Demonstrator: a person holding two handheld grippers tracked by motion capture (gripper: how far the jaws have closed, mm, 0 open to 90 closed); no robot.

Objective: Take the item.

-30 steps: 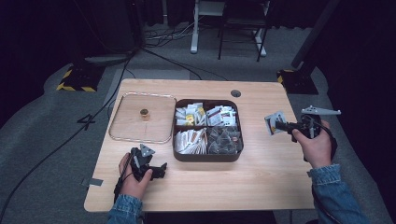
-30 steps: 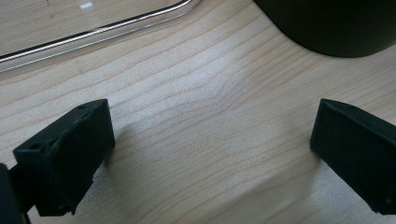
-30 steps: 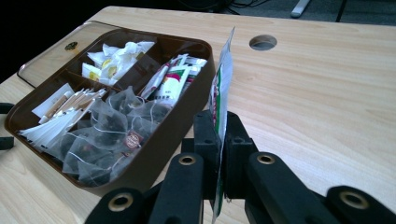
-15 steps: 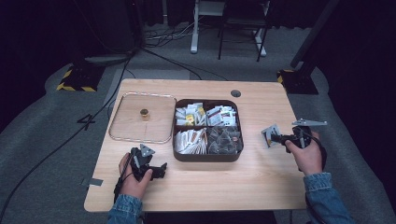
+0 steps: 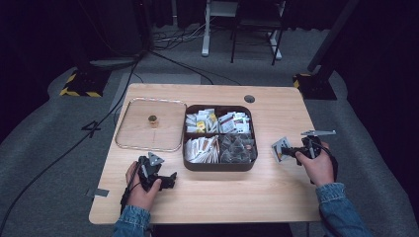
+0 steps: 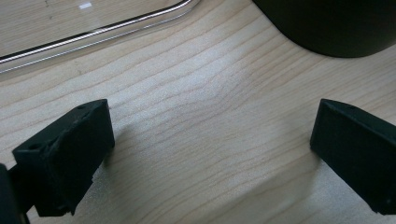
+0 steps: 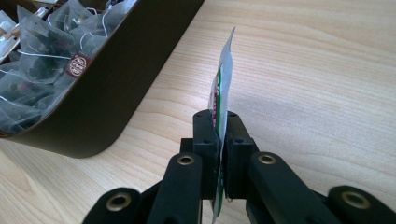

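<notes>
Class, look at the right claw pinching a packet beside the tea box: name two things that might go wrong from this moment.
1. The right claw grips the flat white sachet with red and green print only near its lower edge, so the upright sachet may bend or slip out.
2. It hangs close to the dark brown compartmented box; a sideways swing might knock the sachet against the wall. The open left claw rests on the wooden table, too far to help.

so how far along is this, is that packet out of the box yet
Done: the clear lid lies on the table, off the dark box. In hand: the right gripper is shut on one tea packet, held outside the box. Left: setting it down. The left gripper is open, over bare wood.
</notes>
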